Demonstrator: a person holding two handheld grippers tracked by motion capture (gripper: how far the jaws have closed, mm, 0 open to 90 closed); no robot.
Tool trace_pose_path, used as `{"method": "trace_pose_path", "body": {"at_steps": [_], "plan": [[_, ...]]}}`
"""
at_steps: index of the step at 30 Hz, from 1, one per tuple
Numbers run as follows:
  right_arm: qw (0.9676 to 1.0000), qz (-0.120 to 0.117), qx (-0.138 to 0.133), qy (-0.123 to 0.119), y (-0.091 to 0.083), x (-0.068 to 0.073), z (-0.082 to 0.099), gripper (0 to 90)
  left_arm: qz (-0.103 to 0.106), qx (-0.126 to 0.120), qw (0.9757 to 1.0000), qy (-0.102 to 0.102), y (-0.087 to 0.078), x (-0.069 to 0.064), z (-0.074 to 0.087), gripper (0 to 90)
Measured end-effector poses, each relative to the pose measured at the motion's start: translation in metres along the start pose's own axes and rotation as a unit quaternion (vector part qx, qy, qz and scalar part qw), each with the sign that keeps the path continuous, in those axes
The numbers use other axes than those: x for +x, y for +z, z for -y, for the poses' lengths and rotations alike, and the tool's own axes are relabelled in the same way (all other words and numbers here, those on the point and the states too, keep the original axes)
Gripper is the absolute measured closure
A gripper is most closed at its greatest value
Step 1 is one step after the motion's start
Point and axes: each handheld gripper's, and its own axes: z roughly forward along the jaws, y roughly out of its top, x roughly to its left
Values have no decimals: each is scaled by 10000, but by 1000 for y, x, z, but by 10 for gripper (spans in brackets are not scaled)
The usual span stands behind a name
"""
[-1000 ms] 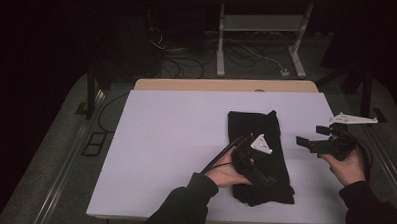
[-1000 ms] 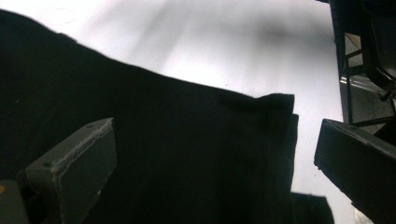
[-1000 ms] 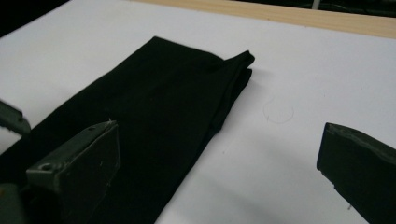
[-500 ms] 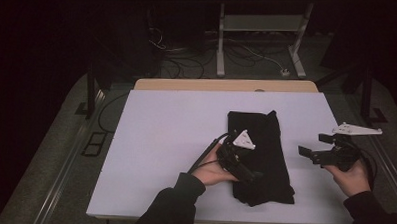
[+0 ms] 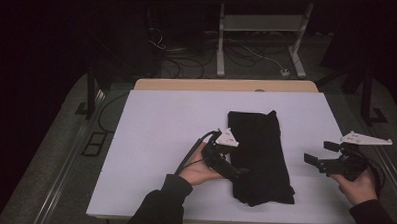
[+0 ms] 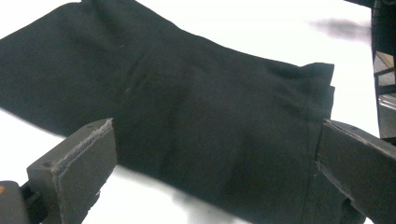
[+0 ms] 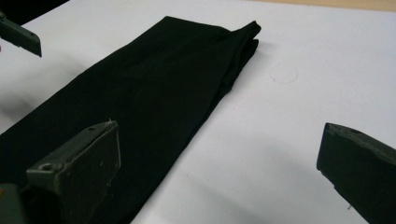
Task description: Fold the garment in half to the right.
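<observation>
On the white table (image 5: 155, 140), which takes up most of the high view, a folded black cloth (image 5: 259, 154) lies right of centre, its long side running away from you and its near end close to your edge. In the right gripper view the cloth (image 7: 140, 93) stretches up and to the right as a long strip, and a faint ring mark (image 7: 283, 73) shows on the bare surface just beside its far corner. Your left gripper (image 5: 234, 171) rests at the cloth's left edge, near its near end, and in the left gripper view its jaws stand wide apart with the cloth (image 6: 187, 107) spread between them. Your right gripper (image 5: 319, 154) sits well apart from the cloth to its right, jaws also spread wide, clamped on nothing.
</observation>
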Motion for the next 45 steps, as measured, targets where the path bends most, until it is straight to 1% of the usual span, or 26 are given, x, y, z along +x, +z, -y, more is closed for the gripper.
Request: {"method": "trace_pose_path", "body": {"at_steps": [4, 10, 12, 13, 14, 18, 19, 21, 25, 26, 27, 29, 32, 35, 39, 45], "plan": [[10000, -22, 13, 8, -2, 1, 4, 0, -71, -25, 9999, -76, -8, 5, 6, 0], [10000, -81, -45, 4, -5, 4, 8, 0, -174, -120, 9997, -152, -20, 11, 15, 0], [9999, -86, -58, -15, -5, 4, 10, 0, -227, -156, 9995, -158, -25, 12, 18, 0], [10000, -82, -48, -16, -6, 5, 11, 0, -229, -180, 9994, -199, -26, 13, 20, 0], [9999, -66, -55, -59, -6, 5, 12, 0, -244, -160, 9994, -198, -29, 14, 21, 0], [9999, -83, -74, -78, -7, 5, 14, 0, -308, -217, 9989, -270, -37, 18, 28, 0], [9999, -81, -56, -42, -8, 5, 14, 0, -332, -256, 9987, -300, -39, 19, 29, 0], [9999, -77, -69, -42, -9, 5, 15, 0, -367, -303, 9983, -343, -43, 20, 32, 0], [9999, -81, -61, -40, -10, 6, 17, 0, -409, -382, 9978, -365, -52, 21, 36, 0], [9999, -79, -79, -51, -10, 6, 18, 0, -425, -381, 9977, -368, -54, 21, 38, 0], [9999, -84, -86, -49, -11, 6, 18, 0, -454, -398, 9973, -416, -56, 20, 40, 0], [9999, -76, -68, -37, -11, 6, 19, 0, -486, -372, 9974, -394, -61, 22, 44, 0], [9999, -84, -60, -30, -11, 6, 20, 0, -560, -387, 9966, -467, -68, 24, 52, 0], [9999, -88, -51, -59, -11, 6, 20, 0, -641, -453, 9955, -535, -76, 28, 58, 0], [9999, -99, -25, -59, -10, 7, 21, 0, -725, -522, 9943, -575, -89, 32, 66, 0], [9999, -92, 11, -67, -8, 7, 22, 0, -896, -662, 9910, -738, -106, 39, 80, 0]]}}
